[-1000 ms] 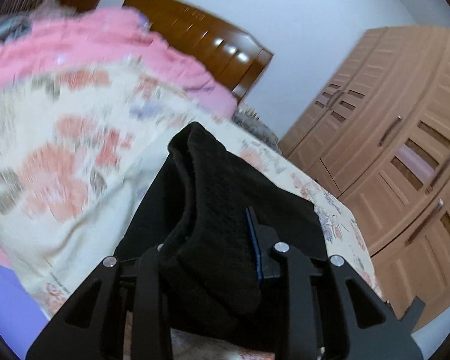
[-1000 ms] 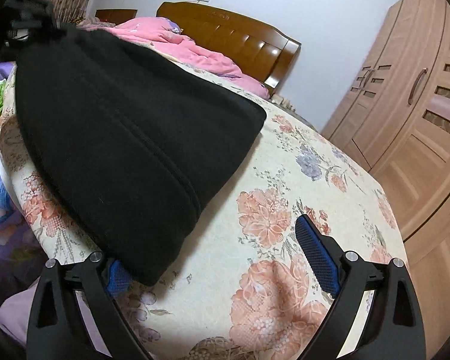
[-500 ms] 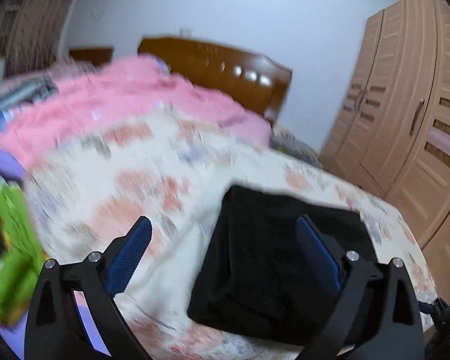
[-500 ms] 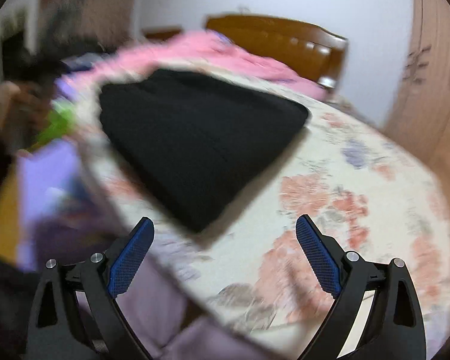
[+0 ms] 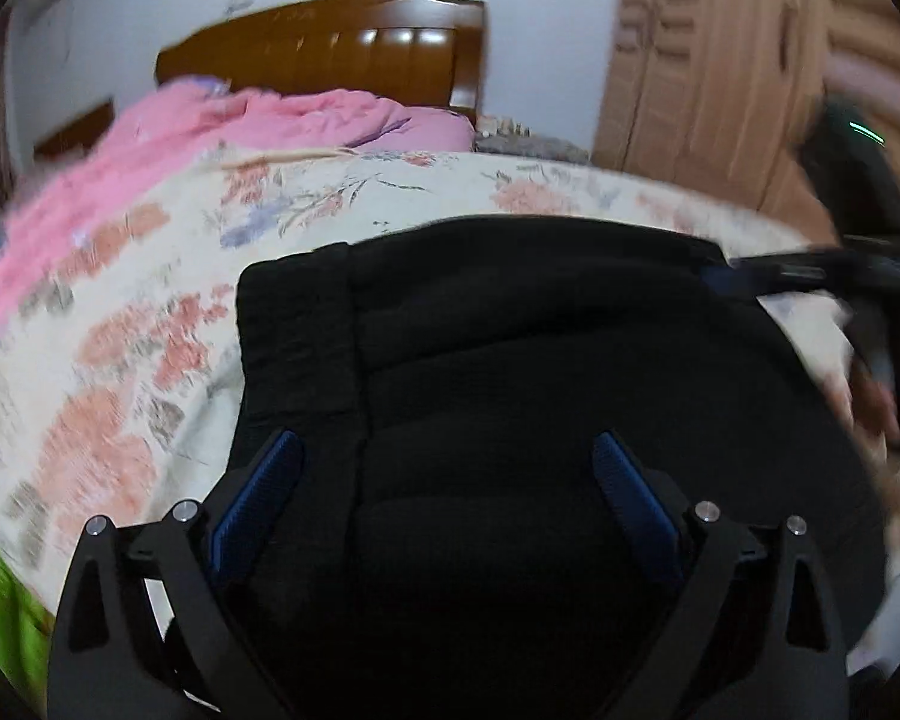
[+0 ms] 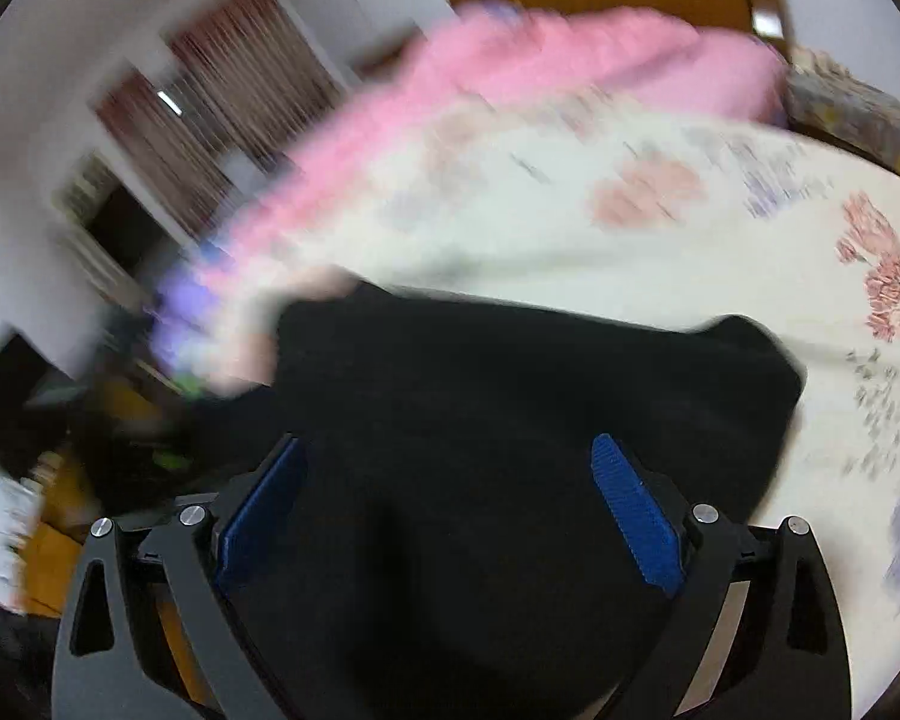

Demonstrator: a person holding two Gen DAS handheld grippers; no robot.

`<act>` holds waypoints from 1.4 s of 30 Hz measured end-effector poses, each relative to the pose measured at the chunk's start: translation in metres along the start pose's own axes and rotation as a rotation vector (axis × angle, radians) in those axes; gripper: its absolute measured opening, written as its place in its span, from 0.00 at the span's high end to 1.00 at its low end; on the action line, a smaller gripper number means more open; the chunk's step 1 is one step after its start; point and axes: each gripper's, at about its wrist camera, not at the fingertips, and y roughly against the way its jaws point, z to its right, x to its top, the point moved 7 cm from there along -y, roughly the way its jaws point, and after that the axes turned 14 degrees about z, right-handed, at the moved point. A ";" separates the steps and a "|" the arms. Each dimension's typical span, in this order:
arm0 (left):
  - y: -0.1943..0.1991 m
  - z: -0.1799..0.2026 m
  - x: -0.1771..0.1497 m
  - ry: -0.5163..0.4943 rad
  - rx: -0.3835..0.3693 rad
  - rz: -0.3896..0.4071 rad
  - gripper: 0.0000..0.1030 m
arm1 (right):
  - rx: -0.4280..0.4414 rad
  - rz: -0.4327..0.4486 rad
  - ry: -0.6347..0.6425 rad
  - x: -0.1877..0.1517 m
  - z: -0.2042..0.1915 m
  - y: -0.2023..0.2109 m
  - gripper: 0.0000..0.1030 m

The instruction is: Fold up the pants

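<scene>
The black pants [image 5: 510, 372] lie folded in a flat bundle on the bed [image 5: 150, 324], on a sheet with pink and purple flowers. They sit near the bed's near edge.

The left tool [image 5: 450, 480] hangs just over the pants. Its two blue pads [image 5: 258, 498] stand wide apart, with pants below them but nothing pinched. It holds nothing.

The right tool [image 6: 450, 480] is over the pants [image 6: 510, 408] too. Its jaws have just been closing a little, but they are wide, and the pads [image 6: 630, 510] do not squeeze the cloth. The pants are under the gap between them. This view is blurry, so I cannot tell if the pads touch the cloth.

In the left view, the right tool [image 5: 810, 270] shows as a dark blur at the far right corner of the pants.

A pink blanket [image 5: 150, 168] is bunched up at the far end of the bed, by a brown headboard [image 5: 342, 42]. A wooden wardrobe [image 5: 720, 72] stands to the right.
</scene>
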 end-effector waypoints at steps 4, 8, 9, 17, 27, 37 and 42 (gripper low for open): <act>-0.003 -0.008 -0.003 0.020 -0.029 -0.014 0.05 | -0.064 0.131 -0.115 0.029 0.025 0.026 0.25; 0.005 -0.007 -0.003 0.022 -0.026 0.005 0.04 | -0.002 0.229 -0.203 0.045 0.035 0.057 0.08; 0.005 -0.007 -0.003 0.024 -0.026 0.008 0.04 | 0.026 0.214 -0.213 0.042 0.033 0.057 0.06; 0.006 -0.002 -0.002 0.029 -0.013 0.011 0.02 | -0.030 0.077 -0.230 0.032 0.046 0.016 0.05; 0.005 -0.002 -0.001 0.028 -0.010 0.017 0.02 | -0.073 0.072 -0.162 0.003 0.030 0.012 0.05; 0.006 -0.003 -0.002 0.031 -0.016 0.029 0.02 | -0.218 0.066 0.280 -0.087 -0.083 0.078 0.04; 0.006 -0.001 -0.003 0.017 -0.004 0.025 0.01 | -0.310 0.130 0.171 -0.100 -0.066 0.108 0.04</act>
